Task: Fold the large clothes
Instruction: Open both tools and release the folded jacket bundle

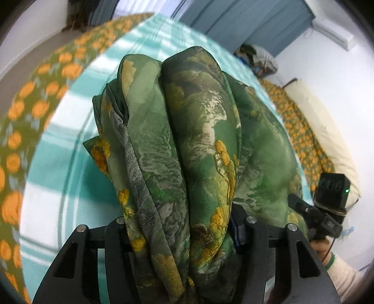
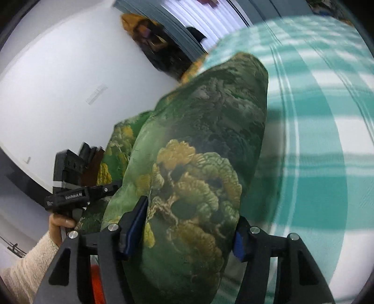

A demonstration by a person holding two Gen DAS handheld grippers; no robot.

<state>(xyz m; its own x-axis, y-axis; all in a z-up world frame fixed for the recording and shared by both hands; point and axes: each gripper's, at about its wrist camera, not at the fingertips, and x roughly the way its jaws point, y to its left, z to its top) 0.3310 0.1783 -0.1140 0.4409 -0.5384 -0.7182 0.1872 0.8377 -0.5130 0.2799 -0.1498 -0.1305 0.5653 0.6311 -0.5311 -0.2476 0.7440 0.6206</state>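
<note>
A thick folded bundle of green cloth with yellow flower print (image 1: 187,128) fills the left wrist view, raised over the bed. My left gripper (image 1: 184,231) is shut on its near end, and cloth hides most of the fingers. In the right wrist view the same bundle (image 2: 205,140) sits between the blue pads (image 2: 138,222) of my right gripper (image 2: 189,233), which press on both sides. Each view shows the other gripper's handle (image 1: 327,222) (image 2: 67,198) beside the bundle, held by a hand in a cream sleeve.
Under the bundle lies a teal-and-white checked sheet (image 1: 58,140) (image 2: 315,140) on a bed. An olive blanket with orange flowers (image 1: 23,112) borders it, and a cream pillow (image 1: 327,131) lies along the white wall. Blue curtains (image 1: 245,21) hang behind.
</note>
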